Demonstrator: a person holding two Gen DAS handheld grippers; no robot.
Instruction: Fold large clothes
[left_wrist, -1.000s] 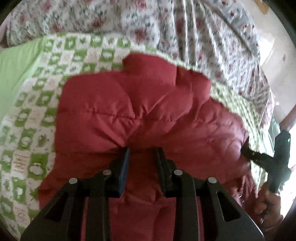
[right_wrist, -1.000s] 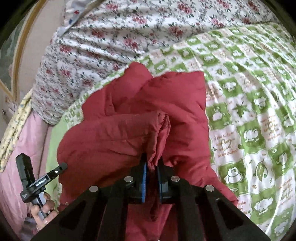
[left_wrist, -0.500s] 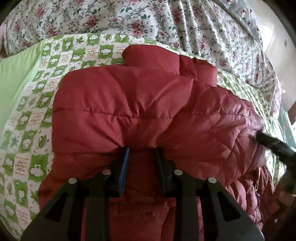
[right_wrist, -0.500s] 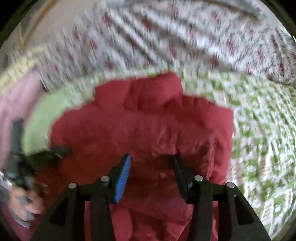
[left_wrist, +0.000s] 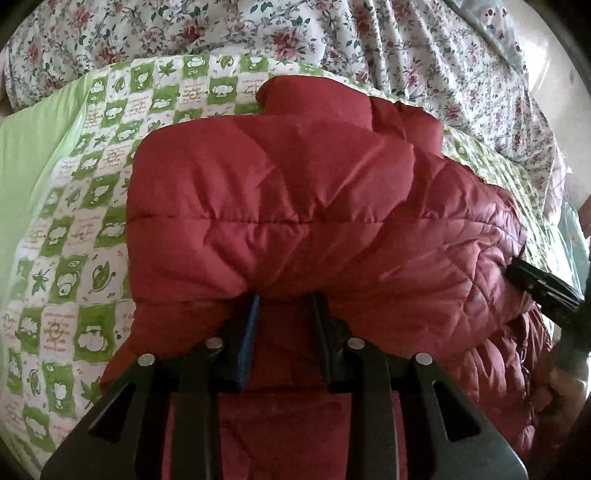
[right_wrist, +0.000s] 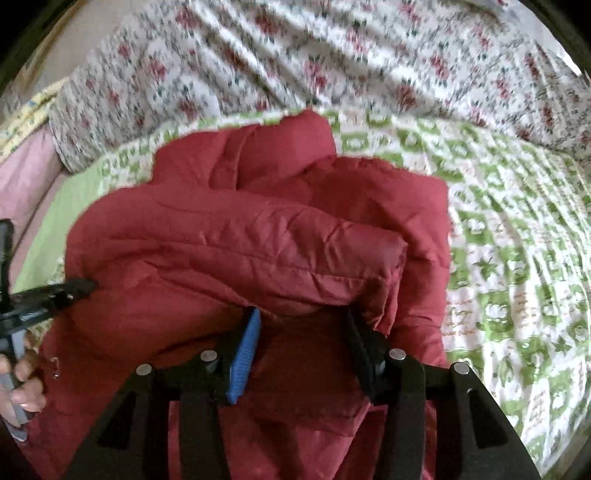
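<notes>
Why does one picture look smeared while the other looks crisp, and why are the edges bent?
Right wrist view: motion blur smears the floral sheet and green checked quilt; the right tool stays sharp. Left wrist view: crisp, so the red puffer jacket shows its stitching. Both views: the fisheye lens curves the bed and darkens the corners; bright glare washes out the left wrist view's upper right.

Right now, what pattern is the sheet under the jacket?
Green-and-white checks with leaf prints on the sheet, clearest in the left wrist view.

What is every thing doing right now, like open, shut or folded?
Red puffy jacket: doubled over in a thick fold, lying on the quilt.
Green checked quilt: spread flat under the jacket.
Flowered sheet: rumpled, behind the quilt.
Left gripper: fingers apart, fabric between them.
Right gripper: fingers wide open.
</notes>
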